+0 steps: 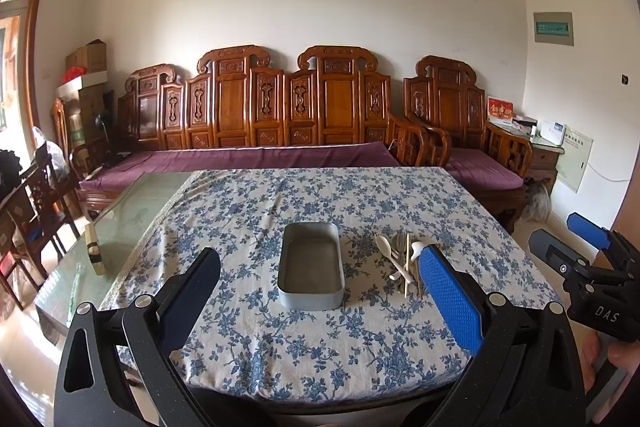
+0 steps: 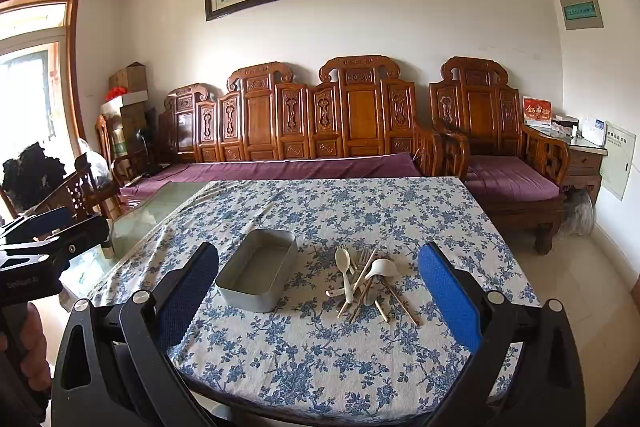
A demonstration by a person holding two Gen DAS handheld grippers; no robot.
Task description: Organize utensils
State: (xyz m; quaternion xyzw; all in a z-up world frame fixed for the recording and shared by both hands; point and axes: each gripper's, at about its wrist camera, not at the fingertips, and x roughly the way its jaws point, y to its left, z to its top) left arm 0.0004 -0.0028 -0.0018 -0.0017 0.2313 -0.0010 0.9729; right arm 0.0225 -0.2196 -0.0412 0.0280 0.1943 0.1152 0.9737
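Note:
A grey rectangular tin (image 1: 311,269) stands empty on the blue floral tablecloth; it also shows in the right wrist view (image 2: 256,269). To its right lies a loose pile of utensils (image 1: 404,261) (image 2: 368,281): white spoons, metal forks and wooden chopsticks. My left gripper (image 1: 320,291) is open and empty, held above the near table edge in front of the tin. My right gripper (image 2: 320,287) is open and empty, in front of the utensil pile. Each gripper shows at the edge of the other's view: the right (image 1: 580,259), the left (image 2: 44,239).
The tablecloth (image 1: 320,347) covers the right part of a glass-topped table (image 1: 132,215). A small brush (image 1: 95,251) lies on the bare glass at left. A carved wooden sofa (image 1: 260,115) with purple cushions stands behind the table. Wooden chairs (image 1: 36,211) stand at left.

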